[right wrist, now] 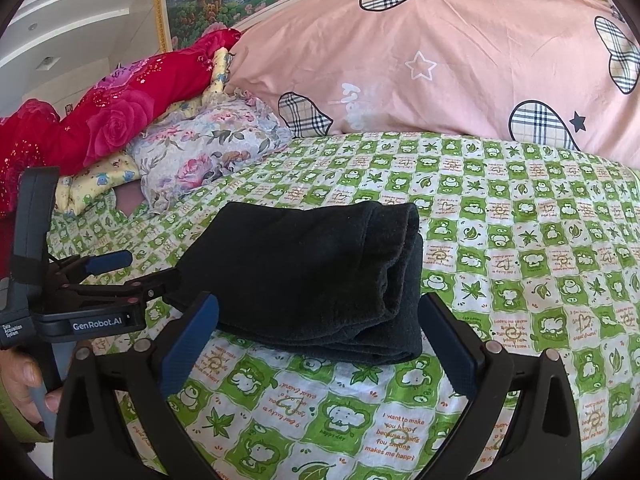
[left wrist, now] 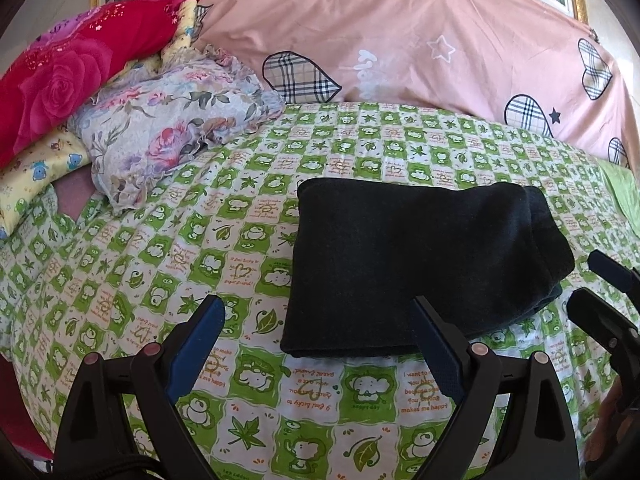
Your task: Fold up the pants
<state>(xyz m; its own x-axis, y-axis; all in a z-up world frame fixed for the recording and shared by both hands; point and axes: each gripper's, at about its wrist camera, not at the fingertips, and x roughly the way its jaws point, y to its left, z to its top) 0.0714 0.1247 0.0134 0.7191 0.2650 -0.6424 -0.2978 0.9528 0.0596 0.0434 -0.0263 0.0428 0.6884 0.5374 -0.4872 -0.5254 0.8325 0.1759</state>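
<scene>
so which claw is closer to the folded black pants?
Hard to call; both sit open at its near edge. Left claw is at the pants' left corner, one finger overlapping it. Right claw straddles the layered end.

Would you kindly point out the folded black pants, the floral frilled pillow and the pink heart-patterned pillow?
Folded black fabric pants (left wrist: pixel 420 264): left wrist view, middle of top layer.
Floral frilled pillow (left wrist: pixel 172 128): left wrist view, centre of its face.
Pink heart-patterned pillow (right wrist: pixel 440 64): right wrist view, plain pink middle.
</scene>
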